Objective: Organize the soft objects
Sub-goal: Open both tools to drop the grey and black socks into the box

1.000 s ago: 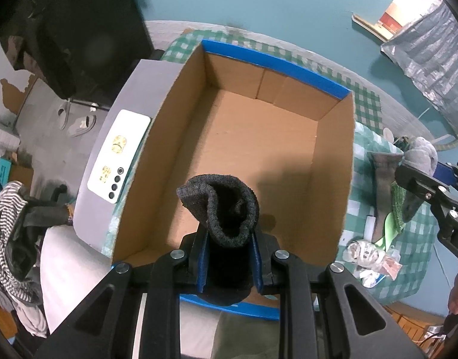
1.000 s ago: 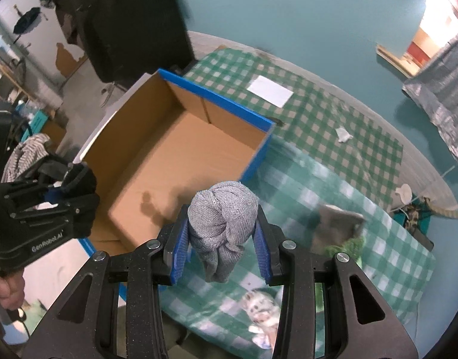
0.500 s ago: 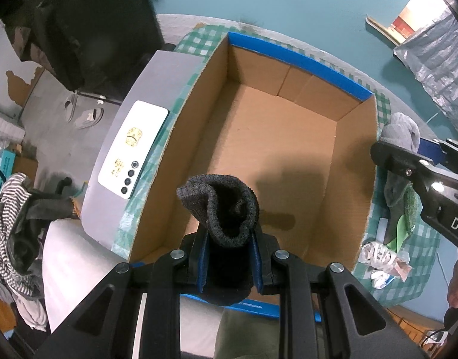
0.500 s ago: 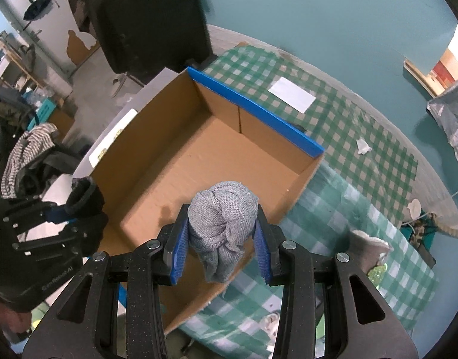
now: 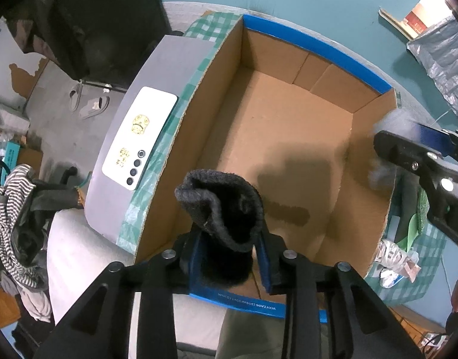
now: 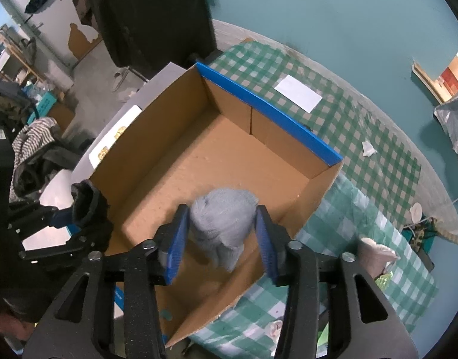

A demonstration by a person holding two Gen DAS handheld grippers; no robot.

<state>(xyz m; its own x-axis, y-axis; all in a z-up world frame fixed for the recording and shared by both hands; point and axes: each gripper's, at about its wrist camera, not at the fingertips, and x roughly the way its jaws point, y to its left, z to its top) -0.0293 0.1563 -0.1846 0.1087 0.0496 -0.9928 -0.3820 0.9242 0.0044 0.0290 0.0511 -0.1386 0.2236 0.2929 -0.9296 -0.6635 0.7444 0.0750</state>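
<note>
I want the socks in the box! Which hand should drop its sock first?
Probably the right gripper: its grey sock hangs inside the cardboard box. The left gripper holds the black sock at the near edge.
</note>
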